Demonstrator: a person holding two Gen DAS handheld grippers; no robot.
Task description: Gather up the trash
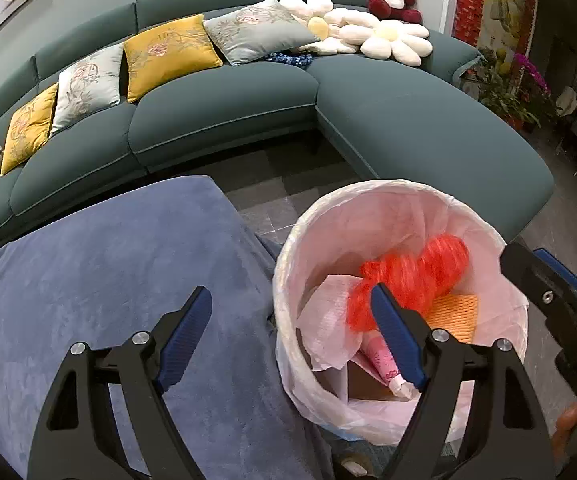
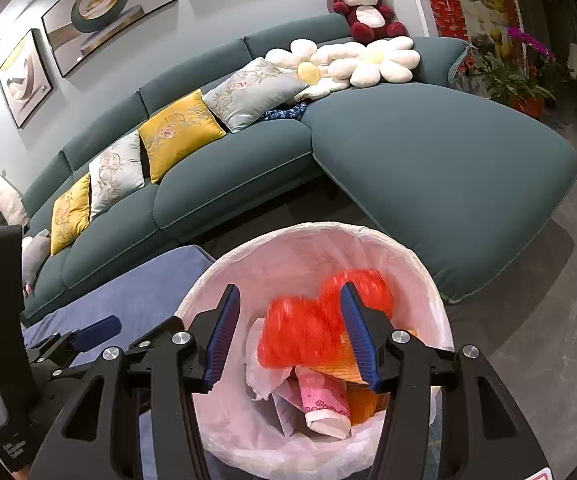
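Right wrist view shows the right claw [image 2: 286, 334] spread wide and empty above the lined trash bin [image 2: 416, 264], where an orange mesh wad [image 2: 308, 328] lies on a pink paper cup [image 2: 322, 402] and tissue. Left claw [image 1: 292, 336], also spread, straddles the bin rim beside the blue-covered desk [image 1: 108, 260].

A teal sectional sofa [image 2: 248, 176] with a chaise section [image 2: 448, 160] stood against a pale blue-grey wall [image 2: 248, 8]. Yellow cushions [image 2: 180, 132] and grey embroidered cushions [image 2: 252, 90] alternated along the backrest. White flower-shaped pillows [image 2: 380, 64] lay at the corner, with a red and white plush bear [image 2: 364, 8] seated above them. Three framed pictures [image 2: 104, 8] hung on the wall. The floor [image 2: 528, 320] was grey tile. Potted plants with purple flowers [image 2: 516, 72] stood beyond the sofa's far end. A blue velvet-covered surface [image 1: 108, 280] occupied the foreground.
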